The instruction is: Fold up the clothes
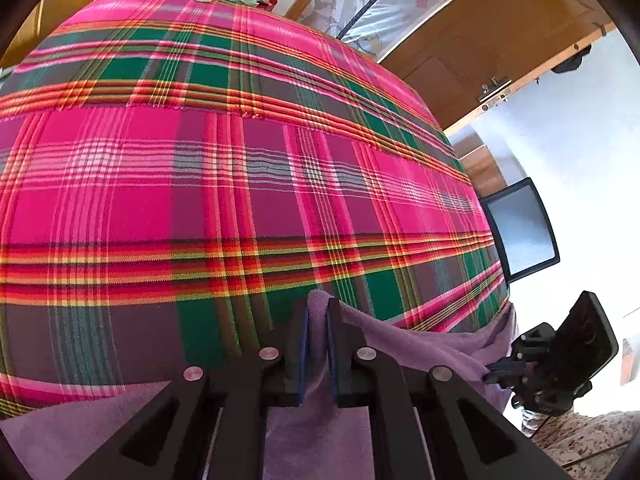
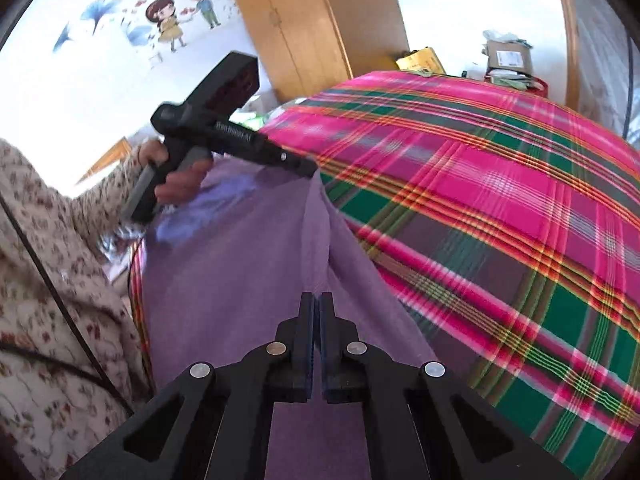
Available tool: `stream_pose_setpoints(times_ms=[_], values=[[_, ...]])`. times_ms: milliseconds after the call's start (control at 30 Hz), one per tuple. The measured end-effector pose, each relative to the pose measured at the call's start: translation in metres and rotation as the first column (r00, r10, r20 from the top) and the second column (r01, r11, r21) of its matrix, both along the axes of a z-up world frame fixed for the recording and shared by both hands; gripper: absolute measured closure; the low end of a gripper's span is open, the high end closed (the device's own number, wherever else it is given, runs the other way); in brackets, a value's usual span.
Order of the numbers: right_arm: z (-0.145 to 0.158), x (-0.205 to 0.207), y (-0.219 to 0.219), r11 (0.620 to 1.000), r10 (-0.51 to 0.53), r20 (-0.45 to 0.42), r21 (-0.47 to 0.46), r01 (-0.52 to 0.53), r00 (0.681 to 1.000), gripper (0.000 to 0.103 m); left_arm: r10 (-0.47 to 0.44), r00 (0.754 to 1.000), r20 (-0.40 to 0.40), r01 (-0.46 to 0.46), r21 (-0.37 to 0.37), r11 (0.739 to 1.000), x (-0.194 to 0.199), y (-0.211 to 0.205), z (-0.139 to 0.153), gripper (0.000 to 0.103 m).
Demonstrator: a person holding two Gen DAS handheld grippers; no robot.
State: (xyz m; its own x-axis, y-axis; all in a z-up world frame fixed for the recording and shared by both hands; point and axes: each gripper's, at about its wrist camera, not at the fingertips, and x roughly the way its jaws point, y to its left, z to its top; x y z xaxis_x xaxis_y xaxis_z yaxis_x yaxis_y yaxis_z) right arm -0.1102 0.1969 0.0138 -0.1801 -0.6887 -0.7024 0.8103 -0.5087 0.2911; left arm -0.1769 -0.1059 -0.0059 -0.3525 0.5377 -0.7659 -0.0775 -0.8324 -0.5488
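Observation:
A purple cloth [image 1: 400,332] lies over the near edge of a bed covered with a pink, green and red plaid blanket [image 1: 240,200]. My left gripper [image 1: 318,306] is shut on a raised fold of the cloth, which shows between its blue pads. In the right wrist view the purple cloth [image 2: 240,280] forms a ridge that runs from the left gripper [image 2: 311,169] down to my right gripper [image 2: 319,298]. The right gripper's jaws are pressed together on the ridge's near end. From the left wrist view, the right gripper [image 1: 490,376] pinches the cloth's edge at the bed's corner.
The plaid blanket [image 2: 500,200] stretches far ahead. A person's hand [image 2: 180,184] and floral sleeve [image 2: 40,280] hold the left gripper. A black-framed chair back [image 1: 520,228] stands beside the bed. Wooden wardrobe doors [image 1: 500,40] and cardboard boxes [image 2: 508,58] lie beyond.

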Motion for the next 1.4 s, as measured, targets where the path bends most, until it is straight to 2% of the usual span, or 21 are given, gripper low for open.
stream_pose_setpoints(times_ms=[133, 300, 500, 633, 700, 733, 867, 1033, 1133, 1233, 1400], values=[[0.0, -0.009, 0.008, 0.999, -0.052, -0.01, -0.007, 0.051, 0.999, 0.101, 0.001, 1.0, -0.003, -0.001, -0.001, 1.0, 0.0, 0.001, 0.001, 0.094], [-0.017, -0.036, 0.009, 0.987, -0.152, 0.027, 0.048, 0.151, 0.988, 0.101, 0.006, 1.0, 0.004, -0.005, -0.007, 1.0, -0.002, 0.0, -0.001, 0.094], [-0.028, -0.044, 0.003, 0.982, -0.176, 0.056, 0.079, 0.172, 0.983, 0.1, 0.008, 1.0, 0.013, -0.008, -0.007, 1.0, -0.002, -0.002, -0.003, 0.094], [-0.029, -0.044, 0.004, 0.972, -0.222, 0.066, 0.097, 0.215, 0.973, 0.09, 0.012, 1.0, 0.015, -0.012, -0.018, 1.0, -0.001, -0.002, 0.0, 0.093], [-0.025, -0.042, 0.005, 0.959, -0.265, 0.048, 0.114, 0.258, 0.963, 0.082, 0.028, 1.0, 0.01, -0.027, -0.024, 0.999, 0.003, -0.005, 0.006, 0.093], [-0.023, -0.04, 0.005, 0.953, -0.283, 0.036, 0.122, 0.277, 0.958, 0.081, 0.035, 0.999, 0.001, -0.035, -0.027, 0.999, 0.007, -0.008, 0.011, 0.093], [-0.007, -0.02, 0.007, 0.951, -0.296, -0.016, 0.084, 0.296, 0.955, 0.081, 0.104, 0.992, -0.066, -0.106, -0.028, 0.994, 0.032, -0.031, 0.035, 0.088], [0.015, 0.013, -0.004, 0.957, -0.287, -0.085, 0.027, 0.29, 0.954, 0.081, 0.189, 0.977, -0.1, -0.193, -0.033, 0.981, 0.079, -0.061, 0.053, 0.085], [0.012, 0.028, -0.016, 0.969, -0.246, -0.053, 0.0, 0.246, 0.968, 0.081, 0.234, 0.968, -0.086, -0.238, -0.045, 0.97, 0.111, -0.078, 0.049, 0.085], [-0.001, 0.047, -0.032, 0.975, -0.221, -0.045, 0.025, 0.222, 0.974, 0.08, 0.302, 0.952, -0.057, -0.305, -0.057, 0.951, 0.144, -0.1, 0.037, 0.085], [-0.028, 0.063, -0.039, 0.962, -0.269, 0.014, 0.055, 0.268, 0.963, 0.08, 0.397, 0.918, -0.012, -0.397, -0.056, 0.916, 0.182, -0.133, 0.014, 0.084]])
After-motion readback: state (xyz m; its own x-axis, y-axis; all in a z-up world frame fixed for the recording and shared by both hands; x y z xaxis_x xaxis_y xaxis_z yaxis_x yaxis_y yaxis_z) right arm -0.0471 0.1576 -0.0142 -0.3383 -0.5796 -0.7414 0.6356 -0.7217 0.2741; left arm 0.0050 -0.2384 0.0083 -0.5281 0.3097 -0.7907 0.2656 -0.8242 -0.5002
